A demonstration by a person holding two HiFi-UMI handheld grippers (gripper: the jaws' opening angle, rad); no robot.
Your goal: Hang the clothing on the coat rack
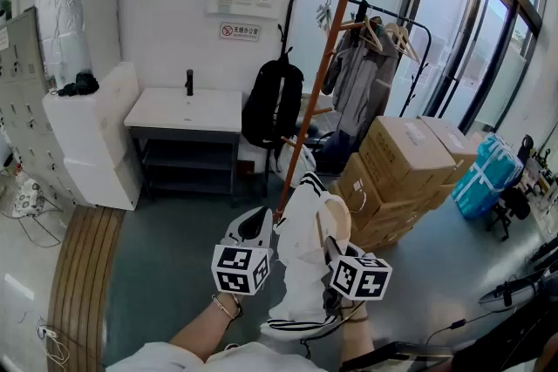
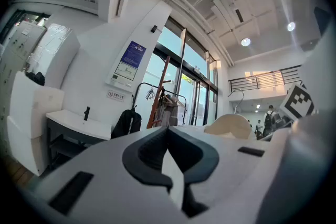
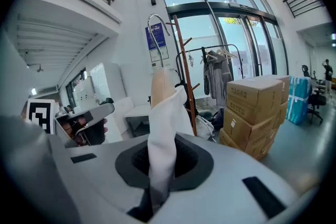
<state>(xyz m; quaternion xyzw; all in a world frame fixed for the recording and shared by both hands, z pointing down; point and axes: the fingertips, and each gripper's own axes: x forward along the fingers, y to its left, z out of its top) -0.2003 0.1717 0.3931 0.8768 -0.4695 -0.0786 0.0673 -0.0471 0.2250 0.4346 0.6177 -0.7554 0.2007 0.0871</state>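
A white garment (image 1: 301, 274) with black striped trim hangs on a pale wooden hanger (image 1: 336, 219) low in the middle of the head view. My right gripper (image 1: 332, 246) is shut on its cloth, which rises from the jaws (image 3: 161, 134) up to the hanger (image 3: 159, 86) and its metal hook. At the garment's left edge, my left gripper (image 1: 260, 224) has its pads (image 2: 152, 152) together with a pale sliver between them; I cannot tell whether that is cloth. The coat rack (image 1: 319, 74), an orange-brown pole with pegs, stands ahead beyond the garment.
A black backpack (image 1: 272, 104) hangs left of the pole. Behind it stands a black clothes rail (image 1: 384, 35) with grey garments. Stacked cardboard boxes (image 1: 401, 165) sit to the right, with a blue wrapped bundle (image 1: 485, 174) beyond. A white sink table (image 1: 187, 111) is at the left wall.
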